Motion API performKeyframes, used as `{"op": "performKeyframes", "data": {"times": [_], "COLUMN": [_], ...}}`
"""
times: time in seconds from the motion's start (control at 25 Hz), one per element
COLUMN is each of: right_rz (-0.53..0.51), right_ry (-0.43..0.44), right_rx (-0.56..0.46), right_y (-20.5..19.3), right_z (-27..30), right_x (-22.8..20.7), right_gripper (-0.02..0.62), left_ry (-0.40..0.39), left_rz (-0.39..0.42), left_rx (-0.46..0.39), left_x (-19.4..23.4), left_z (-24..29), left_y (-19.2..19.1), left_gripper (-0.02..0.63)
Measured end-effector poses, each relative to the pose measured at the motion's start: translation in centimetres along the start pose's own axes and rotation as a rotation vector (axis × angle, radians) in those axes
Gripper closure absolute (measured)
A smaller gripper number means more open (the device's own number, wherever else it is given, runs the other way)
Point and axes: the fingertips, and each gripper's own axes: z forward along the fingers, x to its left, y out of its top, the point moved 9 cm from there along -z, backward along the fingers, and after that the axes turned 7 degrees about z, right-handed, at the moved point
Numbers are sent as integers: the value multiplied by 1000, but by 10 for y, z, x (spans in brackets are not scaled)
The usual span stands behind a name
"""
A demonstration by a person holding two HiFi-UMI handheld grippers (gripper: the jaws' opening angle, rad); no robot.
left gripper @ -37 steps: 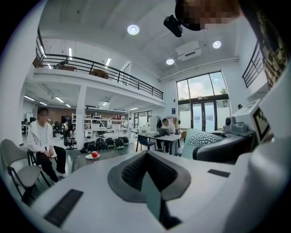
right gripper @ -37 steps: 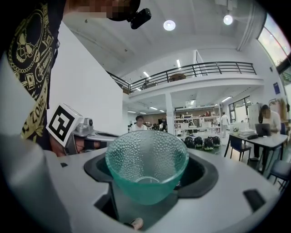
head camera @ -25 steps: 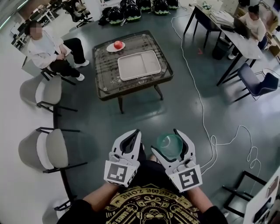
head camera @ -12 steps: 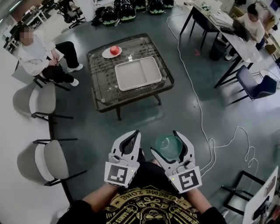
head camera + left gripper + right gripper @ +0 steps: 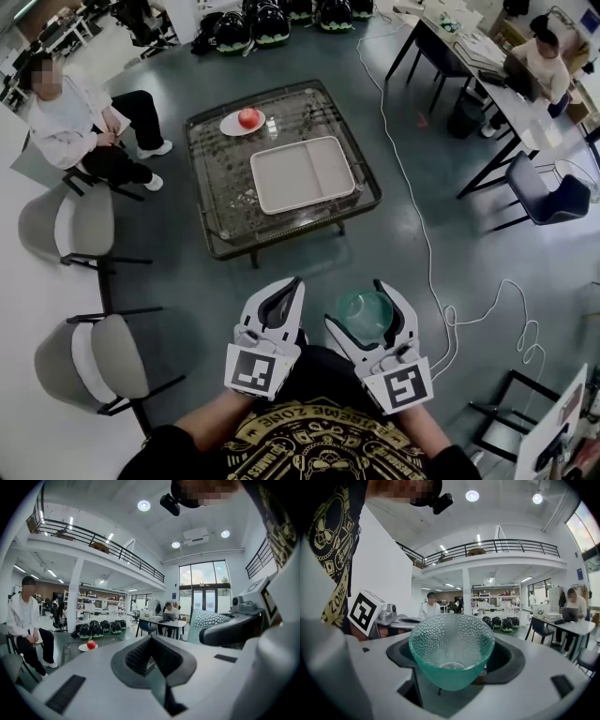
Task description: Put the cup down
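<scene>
Right gripper [image 5: 362,306] is clamped on the cup [image 5: 451,644], a green dimpled glass one. It sits mouth-up between the two jaws, in the air in front of the person's torso and well short of the table [image 5: 223,228]. In the head view the jaws cover the cup's lower wall and base, so only the rim and inside show. Left gripper [image 5: 281,298] is closed on nothing, pads pressed together, just beside the right one.

Forearms are cut off at the bottom edge. On the table are a divided tray [image 5: 302,173] and a plate [image 5: 234,126] with an apple [image 5: 248,117]. A small pale item beside the plate is too small to identify. A seated person [image 5: 66,122] is at the left, partly cut by the frame edge. A white cable [image 5: 422,234] runs across the floor on the right.

Against one second ago, both grippers keep the same pose and the cup is still gripped. The table sits slightly lower in the head view, and the seated person has slid toward the left edge.
</scene>
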Motion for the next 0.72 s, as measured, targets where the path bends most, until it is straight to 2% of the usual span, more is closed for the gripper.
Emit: {"op": "performKeyframes", "data": {"times": [0.24, 0.4, 0.72], "right_rz": [-21, -61, -83], "right_ry": [-28, -77, -68], "right_rx": [-13, -9, -10], "right_y": [12, 18, 26], "right_z": [34, 52, 80], "right_x": [-1, -1, 3], "right_gripper": [206, 206, 206], "left_ry": [-21, -27, -6], "left_rz": [7, 23, 28], "left_rx": [-21, -37, -53], "left_x": [35, 58, 89], "left_z": [16, 19, 20], "left_y": [2, 3, 4], "left_gripper": [606, 606, 606]}}
